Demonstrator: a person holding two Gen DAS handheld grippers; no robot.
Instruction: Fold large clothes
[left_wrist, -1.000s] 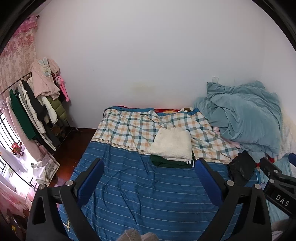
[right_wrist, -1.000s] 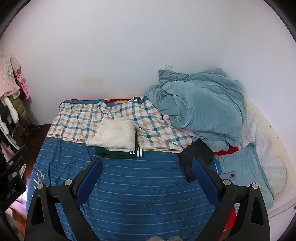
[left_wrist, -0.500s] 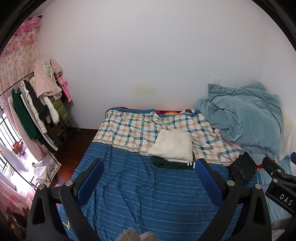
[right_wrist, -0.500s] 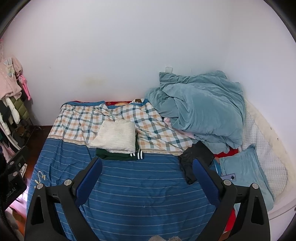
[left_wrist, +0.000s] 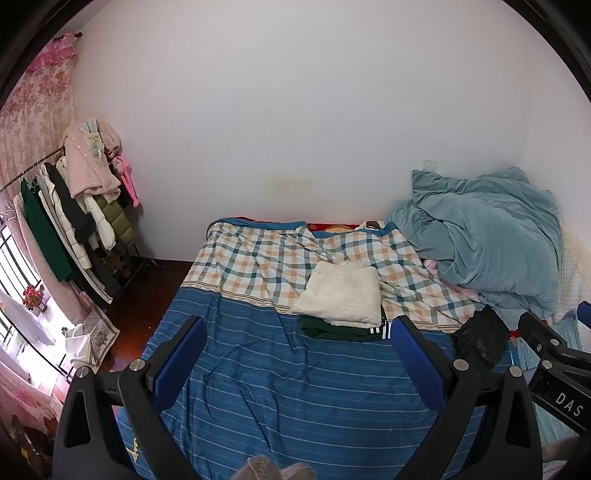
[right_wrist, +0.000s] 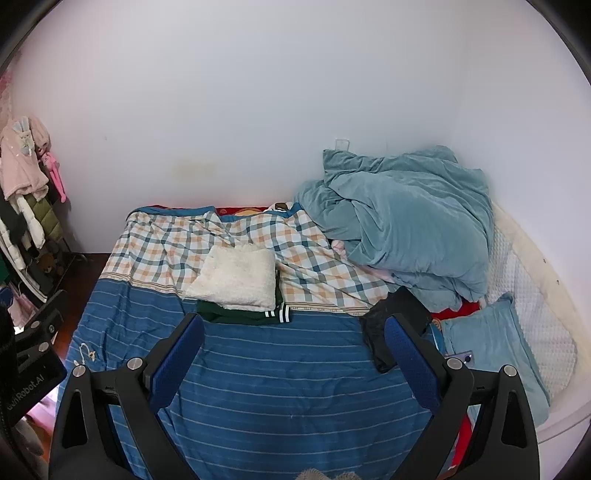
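Two pairs of tongs, left (left_wrist: 295, 363) and right (right_wrist: 293, 360), hang spread and empty above the bed; the limp crumpled black garment (right_wrist: 391, 332) looks light, best pinched at an edge.

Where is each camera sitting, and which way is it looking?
Left wrist view: sits on the left gripper, looking forward over the bed toward the white wall and a clothes rack; its own two open blue fingers show, plus the right gripper at the right edge.
Right wrist view: sits on the right gripper, facing the same bed, angled more toward the teal duvet; its own open fingers show.
Both share: the folded white fleece on a folded green garment, and a crumpled black garment.
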